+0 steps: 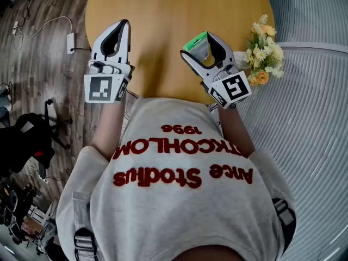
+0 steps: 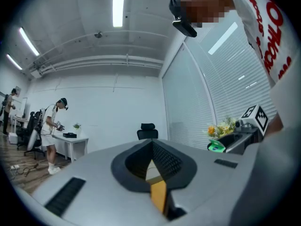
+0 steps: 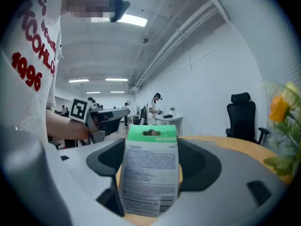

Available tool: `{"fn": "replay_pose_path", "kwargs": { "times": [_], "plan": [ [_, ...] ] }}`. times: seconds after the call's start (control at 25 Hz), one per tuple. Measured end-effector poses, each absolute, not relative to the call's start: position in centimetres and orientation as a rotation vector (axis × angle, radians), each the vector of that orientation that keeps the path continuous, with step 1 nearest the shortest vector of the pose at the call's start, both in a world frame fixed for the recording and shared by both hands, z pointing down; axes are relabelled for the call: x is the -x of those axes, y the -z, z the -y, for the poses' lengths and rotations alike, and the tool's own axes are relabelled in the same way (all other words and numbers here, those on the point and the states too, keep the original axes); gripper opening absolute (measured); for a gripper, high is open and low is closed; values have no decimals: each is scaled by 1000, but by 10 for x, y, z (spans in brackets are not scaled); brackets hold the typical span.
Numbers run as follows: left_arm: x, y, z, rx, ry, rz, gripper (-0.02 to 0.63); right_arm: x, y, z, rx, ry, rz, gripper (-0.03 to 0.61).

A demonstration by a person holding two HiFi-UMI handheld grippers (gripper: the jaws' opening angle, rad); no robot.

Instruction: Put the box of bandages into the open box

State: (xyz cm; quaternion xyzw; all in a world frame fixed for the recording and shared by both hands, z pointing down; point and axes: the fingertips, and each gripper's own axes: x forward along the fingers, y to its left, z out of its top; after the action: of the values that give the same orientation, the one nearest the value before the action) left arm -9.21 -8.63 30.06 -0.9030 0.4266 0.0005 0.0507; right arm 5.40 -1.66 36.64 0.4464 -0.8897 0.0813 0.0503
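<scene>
Right hand-held gripper clamped on the box of bandages, held upright above the near right of the desk. Left hand-held gripper closed, empty. Pick-up done; placing remains, with no open box identifiable.

Bright, even indoor light is seen in all views. A ceiling strip is blown out at the upper left of the left gripper view. Only faint shadows are cast on the table. Edges are bent by fisheye distortion, and corners are darkened. Print on the box is slightly blurred.
</scene>
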Motion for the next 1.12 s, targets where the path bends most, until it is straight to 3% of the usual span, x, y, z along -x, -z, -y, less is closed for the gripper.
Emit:
{"fn": "replay_pose_path", "kwargs": {
  "times": [0.64,1.12],
  "plan": [
    [98,-281,85,2676,-82,-1355,6,-88,-251,15,-1615,170,2835,356],
    [98,-299,83,2669,-28,-1414,6,-94,-262,19,-1577,162,2832,356]
  ]
}}
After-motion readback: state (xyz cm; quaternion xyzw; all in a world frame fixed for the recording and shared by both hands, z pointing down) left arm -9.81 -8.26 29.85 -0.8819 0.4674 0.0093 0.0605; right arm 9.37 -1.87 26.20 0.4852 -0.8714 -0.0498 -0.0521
